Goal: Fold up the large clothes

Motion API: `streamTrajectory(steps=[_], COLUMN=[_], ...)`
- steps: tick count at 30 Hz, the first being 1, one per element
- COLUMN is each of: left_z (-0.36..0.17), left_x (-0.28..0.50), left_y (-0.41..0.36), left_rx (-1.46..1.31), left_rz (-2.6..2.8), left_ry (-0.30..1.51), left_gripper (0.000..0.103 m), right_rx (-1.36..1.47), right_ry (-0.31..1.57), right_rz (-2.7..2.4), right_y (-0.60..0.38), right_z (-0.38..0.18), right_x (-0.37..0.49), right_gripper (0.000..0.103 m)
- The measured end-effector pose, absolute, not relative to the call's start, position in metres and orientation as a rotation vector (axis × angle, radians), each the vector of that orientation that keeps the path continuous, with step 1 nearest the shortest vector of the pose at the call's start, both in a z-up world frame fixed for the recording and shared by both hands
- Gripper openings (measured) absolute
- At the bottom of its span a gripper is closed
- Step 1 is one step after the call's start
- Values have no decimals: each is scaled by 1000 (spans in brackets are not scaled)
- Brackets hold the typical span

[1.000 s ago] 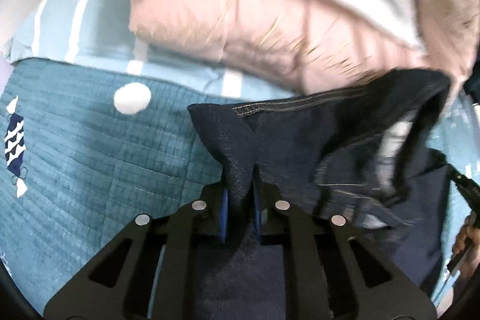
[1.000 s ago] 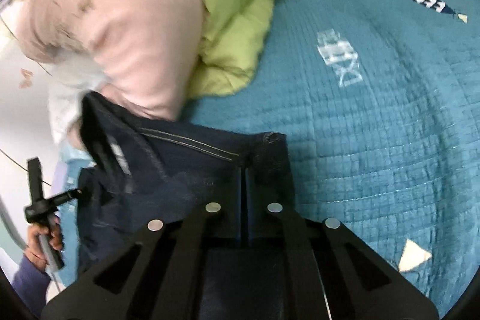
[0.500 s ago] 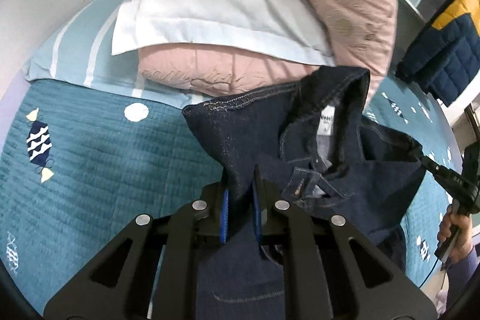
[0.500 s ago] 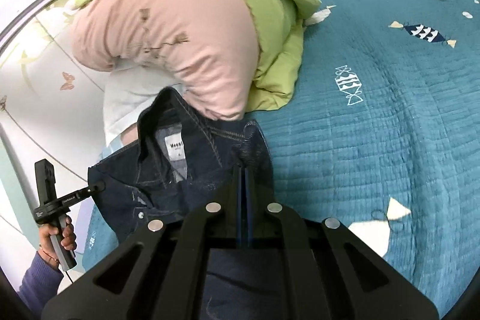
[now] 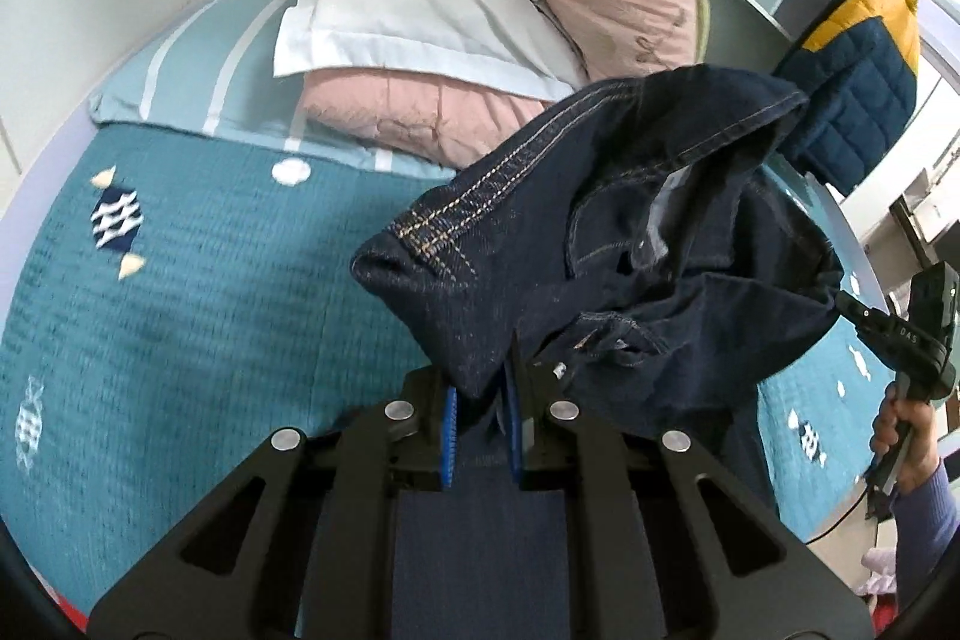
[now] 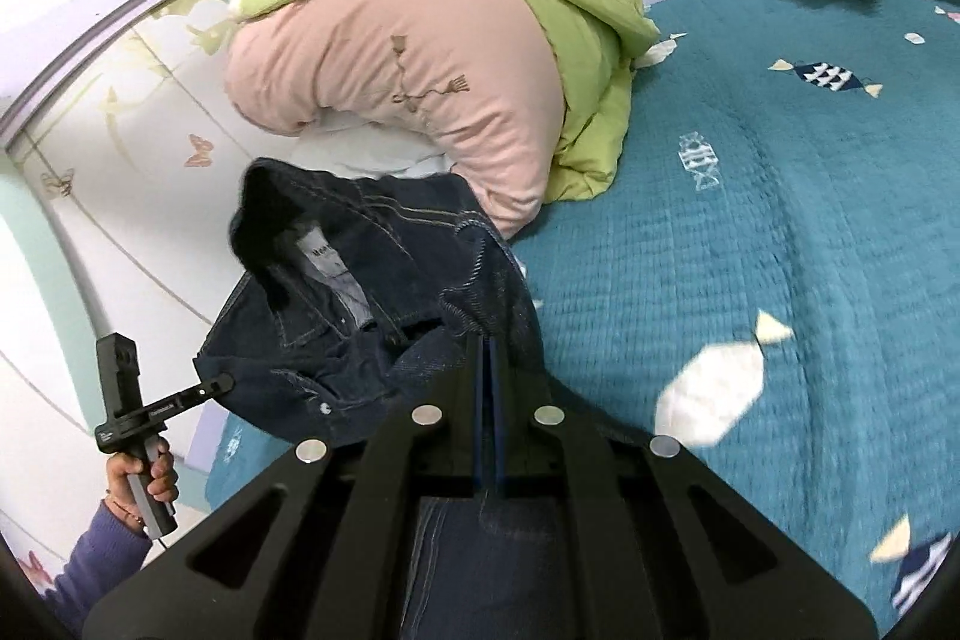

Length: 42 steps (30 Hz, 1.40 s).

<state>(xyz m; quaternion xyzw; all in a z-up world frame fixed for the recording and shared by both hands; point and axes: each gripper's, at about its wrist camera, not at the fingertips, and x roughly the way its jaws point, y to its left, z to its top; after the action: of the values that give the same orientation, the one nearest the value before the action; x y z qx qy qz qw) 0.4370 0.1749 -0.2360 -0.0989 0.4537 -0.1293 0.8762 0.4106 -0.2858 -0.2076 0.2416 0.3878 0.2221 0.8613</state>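
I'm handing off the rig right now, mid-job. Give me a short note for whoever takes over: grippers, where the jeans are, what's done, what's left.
Left gripper: jaws shut on the waistband of the dark jeans.
Right gripper: jaws shut on the other side of the same waistband.
The jeans hang bunched between both grippers, lifted above the teal bedspread, near the pink duvet and white pillow.
Done: both waist corners gripped, garment lifted.
Left: spread it flat on the bedspread, then make every fold. No fold shows yet.

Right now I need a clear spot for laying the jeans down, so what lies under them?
Under the lifted jeans only teal bedspread shows around them; directly beneath is hidden by denim.
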Motion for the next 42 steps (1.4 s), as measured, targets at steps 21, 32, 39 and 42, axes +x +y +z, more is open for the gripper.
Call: streamTrajectory(steps=[21,32,39,42], left_z=[-344,-312,-275,-288], left_x=[216,185,189,202], left_y=[201,232,224,192], left_rx=[-129,-200,-270,-218], left_rz=[-305,-149,-126,-193], left_ry=[1163,1100,971,1027], left_gripper=[17,51,52,54], right_rx=[601,510,459,417], right_ry=[1146,1035,1099,1177], right_rz=[296,349,340,226], right_y=[-332,-311,-265,-265], right_z=[-319,-277,-304,-329], right_x=[198,191,217,225], right_gripper=[0,4,4,4])
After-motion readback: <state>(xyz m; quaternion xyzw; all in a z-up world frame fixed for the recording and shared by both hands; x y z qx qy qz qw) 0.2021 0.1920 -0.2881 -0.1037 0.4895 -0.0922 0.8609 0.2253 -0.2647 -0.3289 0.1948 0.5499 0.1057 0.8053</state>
